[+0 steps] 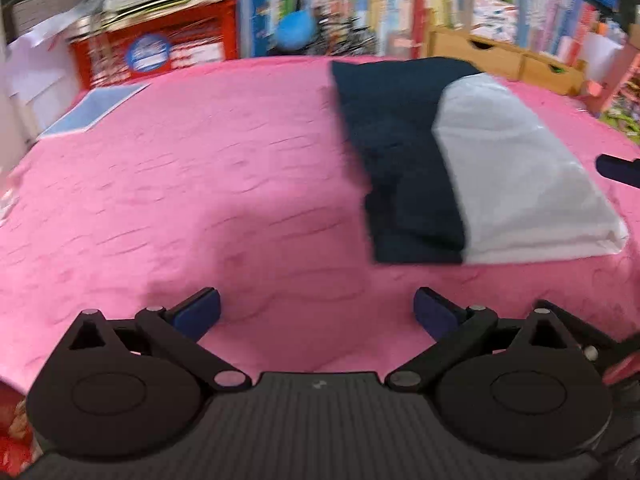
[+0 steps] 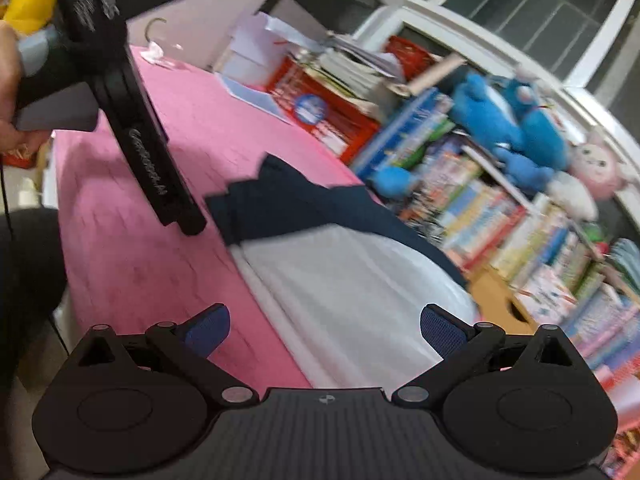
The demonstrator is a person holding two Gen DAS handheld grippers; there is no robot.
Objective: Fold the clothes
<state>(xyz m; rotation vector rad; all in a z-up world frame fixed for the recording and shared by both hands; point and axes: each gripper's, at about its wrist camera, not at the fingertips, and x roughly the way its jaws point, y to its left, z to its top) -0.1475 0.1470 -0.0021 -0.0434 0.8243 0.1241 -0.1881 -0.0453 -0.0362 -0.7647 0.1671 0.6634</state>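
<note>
The desk (image 1: 200,184) is covered in a bright pink cloth with a faint crinkled texture. On it lies a folded garment (image 1: 404,152) in dark navy, with a plain white garment (image 1: 520,184) overlapping it. Near the desk's far left corner sits a pale blue sheet (image 1: 94,110) with a white border. Both grippers are black with blue pads on their fingers (image 1: 198,312). Behind the far edge stand a red box (image 1: 160,46) bearing a round blue label, multicoloured book spines (image 2: 480,208), a bright blue plush toy (image 2: 508,120) and a pink one (image 2: 596,164).
</note>
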